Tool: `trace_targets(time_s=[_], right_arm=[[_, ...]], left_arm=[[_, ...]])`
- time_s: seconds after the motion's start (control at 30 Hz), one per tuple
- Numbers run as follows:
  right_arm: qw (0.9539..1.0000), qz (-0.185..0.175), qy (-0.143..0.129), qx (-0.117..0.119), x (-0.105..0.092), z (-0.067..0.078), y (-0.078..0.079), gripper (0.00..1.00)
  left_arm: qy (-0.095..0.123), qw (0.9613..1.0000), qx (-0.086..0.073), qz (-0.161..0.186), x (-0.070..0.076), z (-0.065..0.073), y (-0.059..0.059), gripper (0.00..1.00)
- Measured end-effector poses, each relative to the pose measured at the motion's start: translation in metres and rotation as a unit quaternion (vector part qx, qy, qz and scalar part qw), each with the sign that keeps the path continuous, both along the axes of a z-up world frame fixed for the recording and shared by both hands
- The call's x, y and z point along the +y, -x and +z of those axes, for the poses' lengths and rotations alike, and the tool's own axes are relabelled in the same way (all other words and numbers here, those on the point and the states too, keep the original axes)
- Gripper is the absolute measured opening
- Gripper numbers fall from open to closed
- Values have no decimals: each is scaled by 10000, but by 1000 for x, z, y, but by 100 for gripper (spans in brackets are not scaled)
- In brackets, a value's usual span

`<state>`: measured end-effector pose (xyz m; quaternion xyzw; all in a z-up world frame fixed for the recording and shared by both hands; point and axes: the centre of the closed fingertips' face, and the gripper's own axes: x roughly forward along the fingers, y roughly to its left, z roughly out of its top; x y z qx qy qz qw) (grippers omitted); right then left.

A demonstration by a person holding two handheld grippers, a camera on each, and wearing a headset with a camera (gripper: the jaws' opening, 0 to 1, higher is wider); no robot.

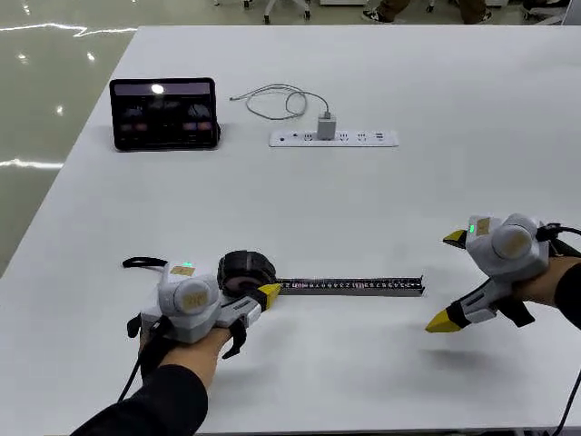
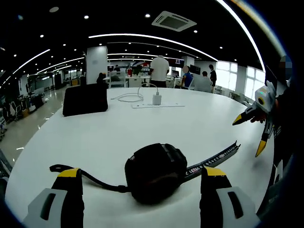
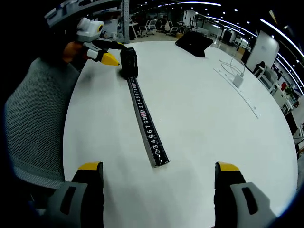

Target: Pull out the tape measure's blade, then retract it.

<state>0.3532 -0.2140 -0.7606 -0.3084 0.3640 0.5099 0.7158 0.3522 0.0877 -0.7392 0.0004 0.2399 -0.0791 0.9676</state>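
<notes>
The left gripper [image 2: 142, 173] had its two yellow-tipped fingers [image 2: 70, 180] spread apart, one on either side of the black, rounded, rubber-cased tape measure [image 1: 247, 271]. The left gripper view showed a gap between each finger and the case, so nothing was clamped. A thin black wrist strap [image 2: 90, 178] trailed from the case across the front of one finger. The narrow dark steel blade [image 1: 349, 286], printed with pale numerals, ran out from the case close past the inner face of the other finger. It lay flat on the white table [image 1: 363, 200], reaching toward the right gripper [image 1: 447, 280].

That gripper's fingers were also wide apart and released. The blade's end lay just ahead of them and between their lines, touching neither.

The pull-out looked done, with retraction left to do. The main risk seemed to be the spring. With neither end held, freeing the blade could let it whip back, and the loose case could skid or tip between the left fingers. If those fingers closed off-centre, one could land on the blade where it leaves the case and pinch or kink it. The strap could also get trapped under a finger and spoil the grip.
</notes>
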Motion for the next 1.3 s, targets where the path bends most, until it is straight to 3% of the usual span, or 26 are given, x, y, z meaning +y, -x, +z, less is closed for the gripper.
trace_targets(time_s=[0.17, 0.27, 0.47, 0.63, 0.7, 0.93, 1.3], right_arm=[[9992, 329, 235, 46, 4, -6, -6, 88], [9987, 456, 223, 61, 7, -6, -8, 82], [9956, 770, 527, 129, 4, -16, -7, 68], [9928, 988, 616, 291, 9, -22, -1, 56], [9917, 1089, 647, 239, 8, -22, -3, 53], [9900, 1166, 736, 283, 6, -23, -6, 34], [9867, 1335, 861, 340, 6, -26, -4, 20]], left_arm=[[82, 10000, -28, -21, -11, -1, -8, 100], [87, 9999, -93, -103, -17, 1, -12, 100], [80, 9999, -77, -1, -17, -1, -17, 100], [61, 9999, -104, 78, -17, -3, -16, 100], [0, 9999, -116, 43, -17, -3, -16, 100], [32, 9999, -86, 51, -16, -3, -16, 100], [119, 9999, -49, 95, -15, -3, -18, 99]])
